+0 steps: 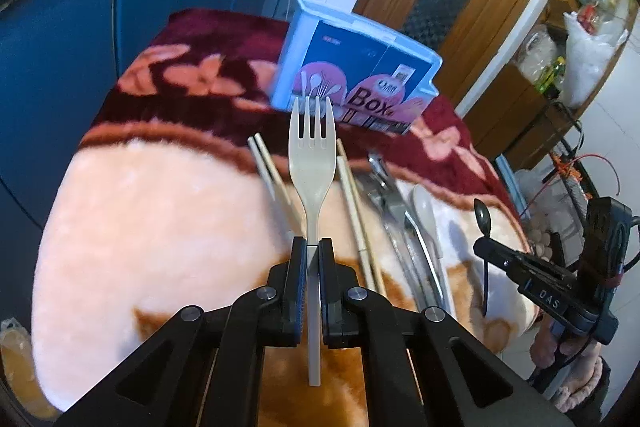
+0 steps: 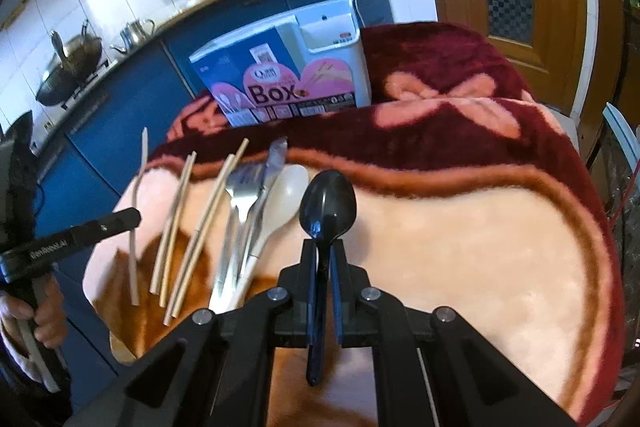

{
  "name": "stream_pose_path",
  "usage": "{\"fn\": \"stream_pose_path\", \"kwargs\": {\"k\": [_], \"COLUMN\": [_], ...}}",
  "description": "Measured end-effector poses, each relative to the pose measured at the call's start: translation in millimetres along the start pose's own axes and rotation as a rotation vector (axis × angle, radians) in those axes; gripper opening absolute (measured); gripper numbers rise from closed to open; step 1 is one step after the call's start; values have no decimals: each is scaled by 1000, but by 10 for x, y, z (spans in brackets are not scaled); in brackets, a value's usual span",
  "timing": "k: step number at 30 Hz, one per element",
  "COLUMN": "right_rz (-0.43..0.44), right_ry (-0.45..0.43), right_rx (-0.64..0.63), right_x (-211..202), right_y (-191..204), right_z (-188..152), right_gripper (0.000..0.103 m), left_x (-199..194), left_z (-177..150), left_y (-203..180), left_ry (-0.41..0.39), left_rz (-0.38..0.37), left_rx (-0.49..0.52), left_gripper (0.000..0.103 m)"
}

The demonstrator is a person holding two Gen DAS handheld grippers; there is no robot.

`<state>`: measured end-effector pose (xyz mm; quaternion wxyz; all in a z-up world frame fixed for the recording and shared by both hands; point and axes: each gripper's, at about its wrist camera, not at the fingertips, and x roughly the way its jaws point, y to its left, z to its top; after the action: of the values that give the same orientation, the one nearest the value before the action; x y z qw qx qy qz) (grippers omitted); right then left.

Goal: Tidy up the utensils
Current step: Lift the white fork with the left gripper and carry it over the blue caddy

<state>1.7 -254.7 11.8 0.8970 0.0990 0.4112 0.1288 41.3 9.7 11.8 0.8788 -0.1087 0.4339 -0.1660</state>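
My left tongs (image 1: 313,247) were clamped on the handle of a cream fork (image 1: 312,155), prongs pointing away from me. My right tongs (image 2: 325,247) squeezed a black spoon (image 2: 328,205) by its neck. Both were lifted over the fuzzy blanket (image 2: 460,247). Chopsticks (image 2: 208,215), a metal fork (image 2: 239,195) and a white spoon (image 2: 285,199) lay there. The blue box (image 2: 280,75) stood farther back.

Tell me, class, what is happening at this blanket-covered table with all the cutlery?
A person holds a gripper in each hand. The left gripper is shut on a cream plastic fork, the right gripper on a black spoon. Chopsticks, metal cutlery and a white spoon lie on the blanket. The blue utensil box stands behind them.
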Motion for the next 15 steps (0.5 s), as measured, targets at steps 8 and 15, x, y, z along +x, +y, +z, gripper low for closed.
{"fn": "stream_pose_path", "kwargs": {"k": [8, 15], "right_rz": [2, 9], "right_ry": [-134, -217], "right_rx": [-32, -45], "right_x": [-188, -284], "right_y": [59, 71], "right_z": [32, 121], "right_gripper": [8, 8], "left_x": [-126, -353], "left_z": [114, 299], "left_y": [-89, -219], "left_ry": [-147, -293], "left_rz": [-30, -37], "left_rx": [5, 46], "left_gripper": [5, 5]}}
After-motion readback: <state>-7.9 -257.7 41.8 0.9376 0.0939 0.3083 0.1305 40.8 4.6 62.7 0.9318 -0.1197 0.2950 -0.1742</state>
